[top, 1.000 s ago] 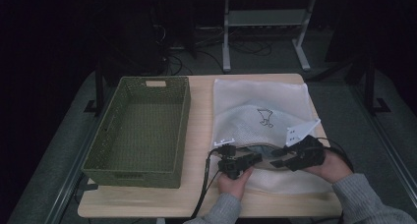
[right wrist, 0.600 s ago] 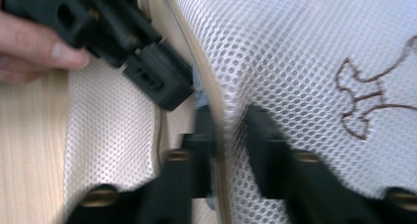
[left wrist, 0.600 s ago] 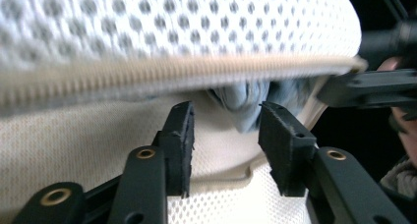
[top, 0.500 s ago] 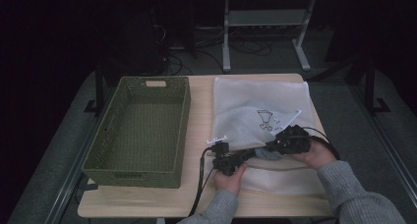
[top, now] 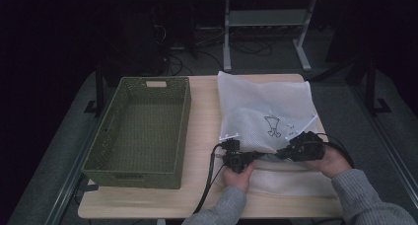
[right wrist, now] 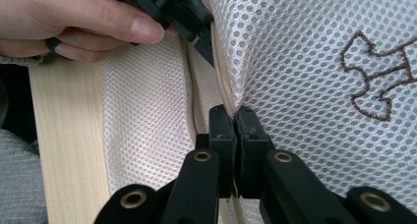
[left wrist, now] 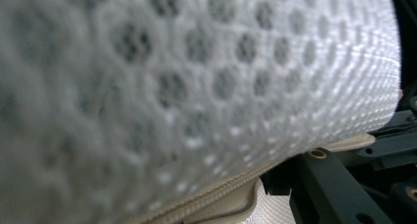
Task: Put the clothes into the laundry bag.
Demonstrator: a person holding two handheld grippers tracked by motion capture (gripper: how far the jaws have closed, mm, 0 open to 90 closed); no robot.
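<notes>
A white mesh bag (top: 266, 104) with a brown stitched figure (top: 272, 126) lies flat on the right half of the wooden table (top: 204, 121). Both grippers are at its near zipper edge. My right gripper (right wrist: 235, 118) is shut on the zipper seam (right wrist: 223, 81), just beside the stitched figure (right wrist: 378, 81). My left gripper (top: 239, 158) is a short way left of my right gripper (top: 300, 148) along the same edge. In the right gripper view a hand (right wrist: 74, 22) holds the left gripper (right wrist: 199, 35), whose jaws pinch the seam. Mesh fabric (left wrist: 196, 86) hangs close over the left gripper's camera and hides its jaws.
A deep green woven basket (top: 185, 111) stands on the left half of the table, with nothing in it. Bare wood runs between basket and bag. Cables trail from the grippers off the front edge. Dark floor and a desk frame lie beyond the table.
My right gripper has shifted slightly left along the bag's near edge, closer to the left gripper. The left gripper has hardly moved.
</notes>
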